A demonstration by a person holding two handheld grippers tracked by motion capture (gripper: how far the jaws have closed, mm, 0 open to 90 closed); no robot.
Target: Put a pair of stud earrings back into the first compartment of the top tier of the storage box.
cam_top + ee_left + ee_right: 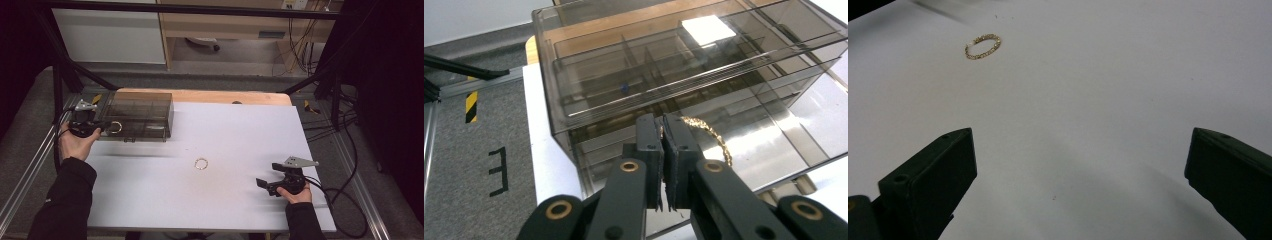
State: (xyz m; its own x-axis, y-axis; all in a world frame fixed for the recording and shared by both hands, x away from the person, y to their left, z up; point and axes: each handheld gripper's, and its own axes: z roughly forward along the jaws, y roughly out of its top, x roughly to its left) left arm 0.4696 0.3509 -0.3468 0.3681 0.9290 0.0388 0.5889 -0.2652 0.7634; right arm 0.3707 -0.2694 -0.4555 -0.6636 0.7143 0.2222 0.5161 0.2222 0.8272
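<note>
**One gold ring gripped at the box, one loose on the table**

High view: the left gripper [102, 125] sits at the left edge of the white table [240, 130], its tip against the near-left corner of the smoky clear organizer box [142, 115]. A gold ring [116, 126] hangs from that tip, just in front of the box wall. A second gold ring [201, 163] lies flat on the table near the middle. The right gripper [261, 184] rests at about 4 o'clock from it, near but not touching — plainly the closer hand to it.

Left gripper view: the jaws are clenched on the held ring [709, 137], which sticks out to the 2 o'clock side of the tips. The box [684, 75], with its divided drawers, stands straight ahead at 12 o'clock; whether any drawer is pulled open I cannot tell.

Right gripper view: the jaws stand wide apart, nothing between them. The loose ring [983, 46] lies at about 11 o'clock, well ahead of the left jaw, its long axis running roughly 8 to 2 — so a grasp would call for moving forward and swinging left.
</note>
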